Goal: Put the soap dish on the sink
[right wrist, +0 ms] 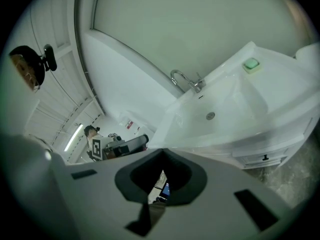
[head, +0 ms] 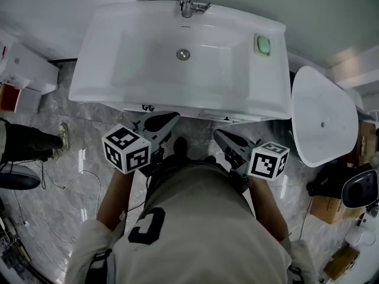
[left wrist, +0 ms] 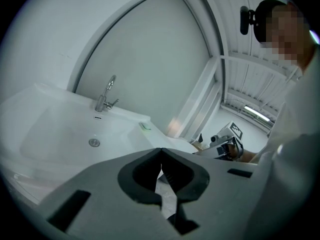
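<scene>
Soap dish [head: 262, 45] sits on the flat ledge of the sink [head: 106, 70], to the right of the faucet [head: 188, 3] and a little nearer the person than it, close to the sink's right rim. Lies flat, open side up, greenish centre inside a paler border. Long axis runs front to back, one short end toward the wall behind the faucet, the other toward the person, roughly parallel to the right rim. Judgement: placement looks done. Left gripper [head: 172, 118] and right gripper [head: 218, 134] are both held low on the near side of the sink, well apart from the faucet and from the dish. Fingers of each are brought together at the tips with nothing between them, as each gripper's own view confirms; only floor shows through the gap behind the tips. Risks, as judgement: the dish is near the right rim on glossy ceramic, so a nudge from a raised gripper could slide it off that edge or down into the basin toward the drain [head: 183, 54]. A wet ledge would make that easier. Any re-grip across the short sides could tilt it.
</scene>
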A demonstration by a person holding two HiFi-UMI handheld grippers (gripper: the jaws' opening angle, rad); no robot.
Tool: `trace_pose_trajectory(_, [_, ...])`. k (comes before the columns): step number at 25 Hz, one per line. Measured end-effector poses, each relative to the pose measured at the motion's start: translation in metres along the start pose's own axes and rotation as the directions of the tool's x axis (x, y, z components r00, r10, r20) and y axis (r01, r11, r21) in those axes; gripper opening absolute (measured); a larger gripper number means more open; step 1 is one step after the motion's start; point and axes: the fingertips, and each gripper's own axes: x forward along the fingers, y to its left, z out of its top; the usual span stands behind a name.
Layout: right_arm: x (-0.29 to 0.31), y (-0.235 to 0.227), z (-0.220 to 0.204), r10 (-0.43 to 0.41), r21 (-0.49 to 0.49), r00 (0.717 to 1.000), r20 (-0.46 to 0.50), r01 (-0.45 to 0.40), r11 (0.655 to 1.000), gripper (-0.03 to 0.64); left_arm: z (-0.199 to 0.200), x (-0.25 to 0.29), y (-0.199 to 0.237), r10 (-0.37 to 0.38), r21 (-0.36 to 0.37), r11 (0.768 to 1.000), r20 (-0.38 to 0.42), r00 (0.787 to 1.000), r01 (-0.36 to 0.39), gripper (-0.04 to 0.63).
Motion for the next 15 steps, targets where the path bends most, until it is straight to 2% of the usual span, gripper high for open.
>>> trace_pose_trajectory(8, [-0.031, -0.002, -0.008, 0.044, 0.028, 0.999, 0.029, -0.045, 0.999, 0.009, -0.014, 0.012, -0.042, -0.022, 0.062, 0.998, -0.075, 0.997, 0.027, 0.020])
trace_pose_trajectory(15, [-0.049, 0.003, -0.012, 0.068, 0.000, 0.997, 0.026, -0.069, 0.998, 0.009, -0.019, 0.009, -0.059, 0.000, 0.070, 0.997, -0.083, 0.997, 0.006, 0.020])
